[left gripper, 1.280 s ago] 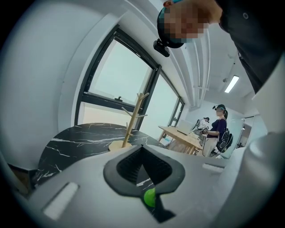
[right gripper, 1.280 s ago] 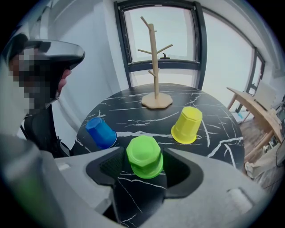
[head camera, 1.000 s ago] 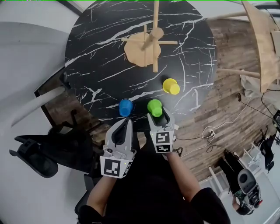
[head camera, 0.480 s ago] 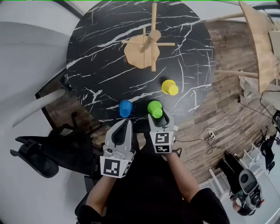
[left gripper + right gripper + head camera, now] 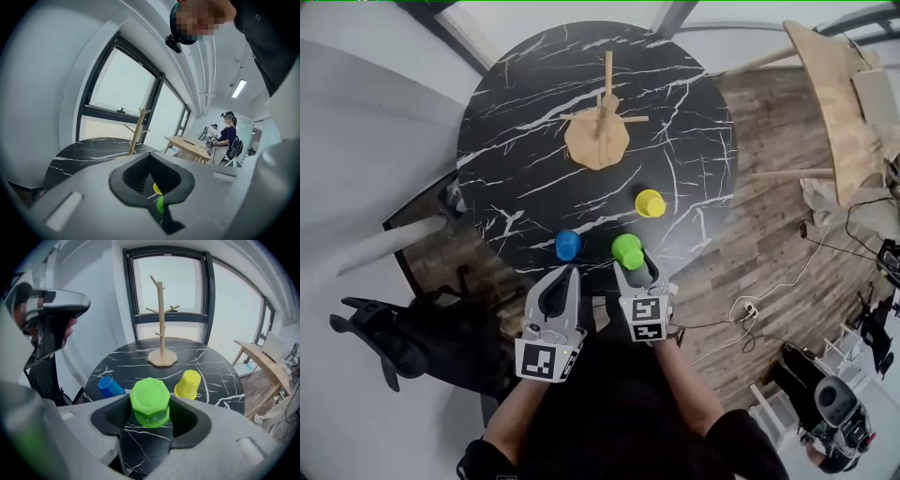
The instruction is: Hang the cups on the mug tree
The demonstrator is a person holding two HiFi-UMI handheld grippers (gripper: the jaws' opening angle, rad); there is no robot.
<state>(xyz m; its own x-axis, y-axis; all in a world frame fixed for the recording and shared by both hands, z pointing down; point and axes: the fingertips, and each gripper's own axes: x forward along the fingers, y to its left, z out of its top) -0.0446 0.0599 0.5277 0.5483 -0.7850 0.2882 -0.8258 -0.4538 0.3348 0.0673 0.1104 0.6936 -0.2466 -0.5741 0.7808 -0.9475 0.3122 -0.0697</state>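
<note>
On the round black marble table (image 5: 525, 159) stands a wooden mug tree (image 5: 598, 131) with bare pegs, seen too as the mug tree (image 5: 161, 324) at the far side. My right gripper (image 5: 629, 265) is shut on an upturned green cup (image 5: 628, 251), held off the tabletop between the right gripper's (image 5: 150, 409) pads. A yellow cup (image 5: 650, 202) and a blue cup (image 5: 568, 245) stand upturned on the table. My left gripper (image 5: 565, 274) hovers just behind the blue cup, shut and empty; the left gripper (image 5: 153, 186) shows only a slit.
A black office chair (image 5: 403, 328) sits left of the table. A light wooden table (image 5: 834, 84) and cables lie to the right on the wood floor (image 5: 750, 253). A person (image 5: 228, 136) stands by a far desk.
Both grippers have risen, the right one carrying the green cup up with it. The table looks smaller and farther in the head view. Blue and yellow cups stay put.
</note>
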